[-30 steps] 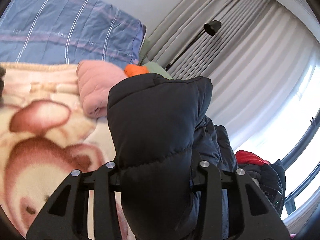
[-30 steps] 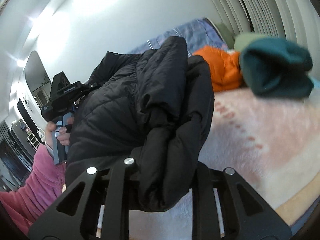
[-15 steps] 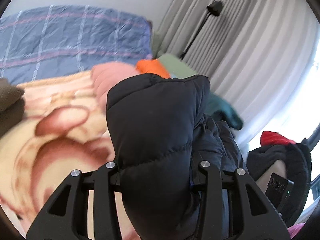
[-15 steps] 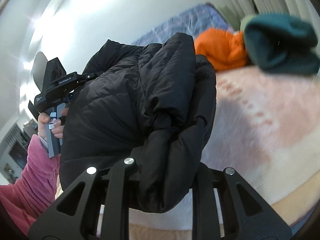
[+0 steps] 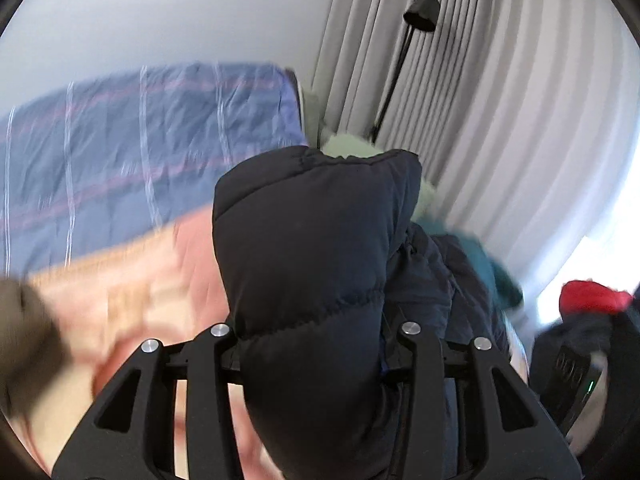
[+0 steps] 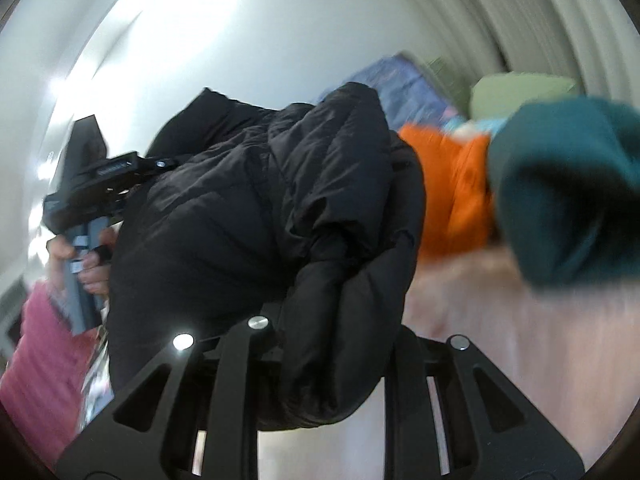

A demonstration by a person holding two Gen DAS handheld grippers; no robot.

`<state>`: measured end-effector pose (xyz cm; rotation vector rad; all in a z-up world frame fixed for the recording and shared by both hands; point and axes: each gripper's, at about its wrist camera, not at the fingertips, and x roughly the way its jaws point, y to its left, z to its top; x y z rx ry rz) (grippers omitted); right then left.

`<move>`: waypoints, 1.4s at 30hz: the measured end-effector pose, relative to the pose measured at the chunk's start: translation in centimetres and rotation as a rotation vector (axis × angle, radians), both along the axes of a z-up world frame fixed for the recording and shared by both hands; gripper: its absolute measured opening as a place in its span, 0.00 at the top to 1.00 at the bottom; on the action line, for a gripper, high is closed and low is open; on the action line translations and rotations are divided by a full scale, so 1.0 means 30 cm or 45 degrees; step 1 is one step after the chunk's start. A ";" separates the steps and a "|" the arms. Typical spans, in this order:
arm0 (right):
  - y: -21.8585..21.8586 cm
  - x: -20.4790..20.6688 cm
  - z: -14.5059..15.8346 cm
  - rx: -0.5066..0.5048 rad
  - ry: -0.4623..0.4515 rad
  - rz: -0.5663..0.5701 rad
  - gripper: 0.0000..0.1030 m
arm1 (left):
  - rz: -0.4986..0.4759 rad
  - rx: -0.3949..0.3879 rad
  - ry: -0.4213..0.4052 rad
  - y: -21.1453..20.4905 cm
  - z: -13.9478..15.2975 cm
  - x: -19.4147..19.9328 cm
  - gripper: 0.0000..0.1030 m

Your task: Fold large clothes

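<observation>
A black quilted puffer jacket (image 5: pixel 308 264) is held in the air over the bed, bunched between both grippers. My left gripper (image 5: pixel 316 344) is shut on a thick fold of it, which fills the middle of the left wrist view. My right gripper (image 6: pixel 328 344) is shut on another bunched part of the jacket (image 6: pixel 280 216). The left gripper's body (image 6: pixel 92 184) and the hand holding it show at the left of the right wrist view. The fingertips of both grippers are hidden in the padding.
A pink patterned blanket (image 5: pixel 132 300) covers the bed, with a blue striped duvet (image 5: pixel 140 148) behind. An orange garment (image 6: pixel 452 188), a teal one (image 6: pixel 568 192) and a pale green one (image 6: pixel 520 92) lie piled near grey curtains (image 5: pixel 500 120). A black lamp (image 5: pixel 420 12) stands there.
Both grippers have lifted and tilted upward with the jacket; more wall and curtain show now. The piled clothes look closer in the right wrist view. The grip is unchanged.
</observation>
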<state>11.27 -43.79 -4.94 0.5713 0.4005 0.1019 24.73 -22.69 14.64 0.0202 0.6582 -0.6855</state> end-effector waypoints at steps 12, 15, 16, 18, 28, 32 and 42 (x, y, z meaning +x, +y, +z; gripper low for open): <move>-0.222 0.678 -0.180 -0.217 0.400 -0.544 0.55 | 0.226 0.143 -0.090 -0.121 -0.022 0.209 0.17; -0.227 0.656 -0.185 -0.131 0.430 -0.544 0.49 | 0.202 0.264 -0.044 -0.062 -0.173 0.183 0.17; -0.228 0.642 -0.181 -0.127 0.440 -0.516 0.47 | 0.206 0.301 -0.019 -0.035 -0.228 0.177 0.17; -0.223 0.595 -0.155 -0.131 0.448 -0.446 0.42 | 0.205 0.352 0.008 0.008 -0.314 0.164 0.17; -0.002 0.047 0.055 -0.309 0.224 -0.197 0.18 | 0.076 0.293 -0.072 0.050 -0.352 -0.045 0.17; 0.061 -0.154 0.127 -0.383 0.144 -0.236 0.21 | -0.004 0.211 -0.135 0.037 -0.296 -0.186 0.17; 0.192 -0.485 0.212 -0.342 0.104 -0.401 0.20 | -0.055 0.110 -0.398 0.081 -0.211 -0.597 0.01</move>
